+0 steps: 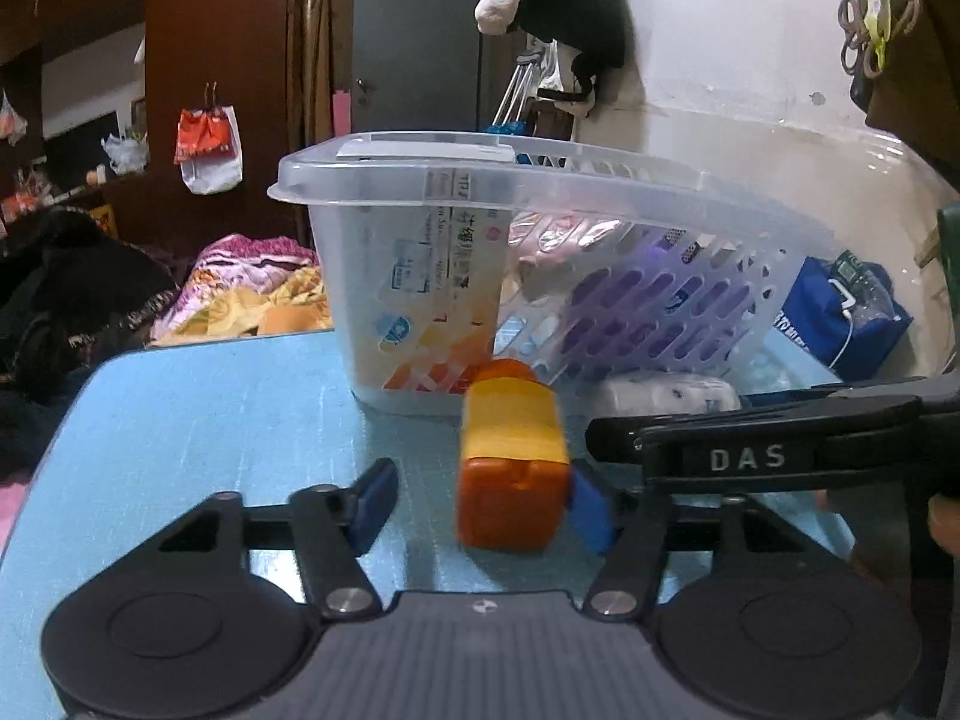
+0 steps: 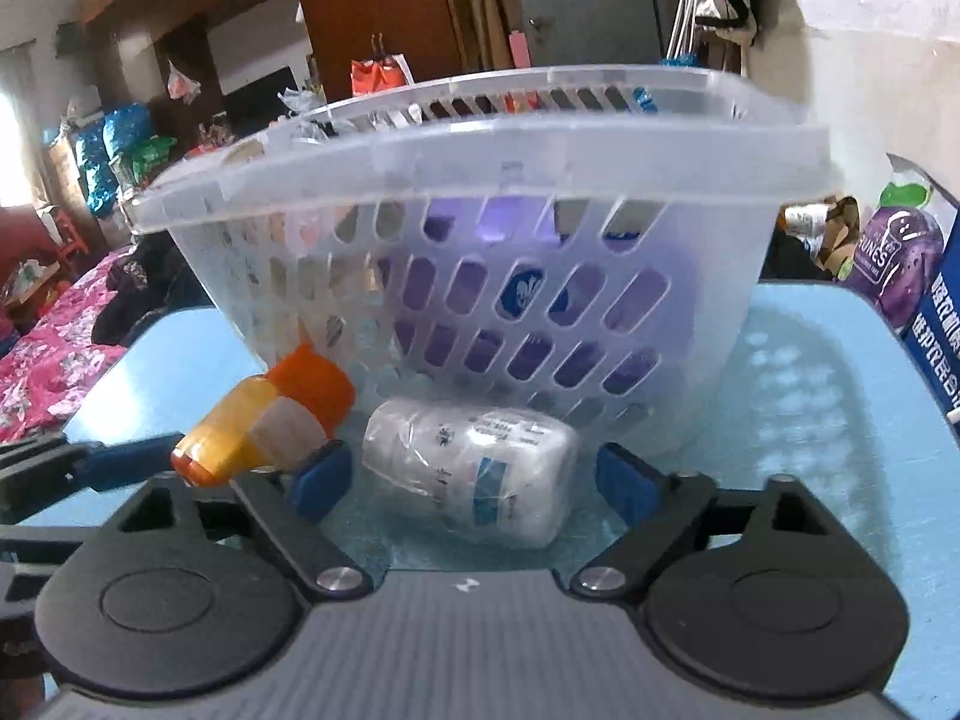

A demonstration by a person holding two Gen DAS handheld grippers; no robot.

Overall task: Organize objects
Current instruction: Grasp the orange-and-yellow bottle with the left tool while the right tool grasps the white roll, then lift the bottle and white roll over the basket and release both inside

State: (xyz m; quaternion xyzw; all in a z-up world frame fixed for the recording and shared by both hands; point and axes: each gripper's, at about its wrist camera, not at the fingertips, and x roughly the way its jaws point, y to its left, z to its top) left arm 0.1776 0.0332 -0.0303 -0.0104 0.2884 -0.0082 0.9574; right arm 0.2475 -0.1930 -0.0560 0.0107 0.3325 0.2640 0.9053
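Observation:
A clear plastic basket (image 1: 414,180) stands on the blue table (image 1: 198,420) and holds boxes and a purple packet; it also shows in the right wrist view (image 2: 480,150). An orange bottle (image 1: 510,468) lies on its side between the fingers of my left gripper (image 1: 486,504), which is open; the right pad touches the bottle and the left pad stands clear of it. The same bottle (image 2: 270,426) shows left of my right gripper (image 2: 474,480). My right gripper is open around a white wrapped bottle (image 2: 474,480), also seen from the left wrist (image 1: 666,393).
A blue bag (image 1: 840,312) sits behind the basket on the right. A purple prunes bag (image 2: 900,264) and a blue box (image 2: 942,336) stand at the table's right edge. A bed with floral bedding (image 2: 54,348) lies to the left of the table.

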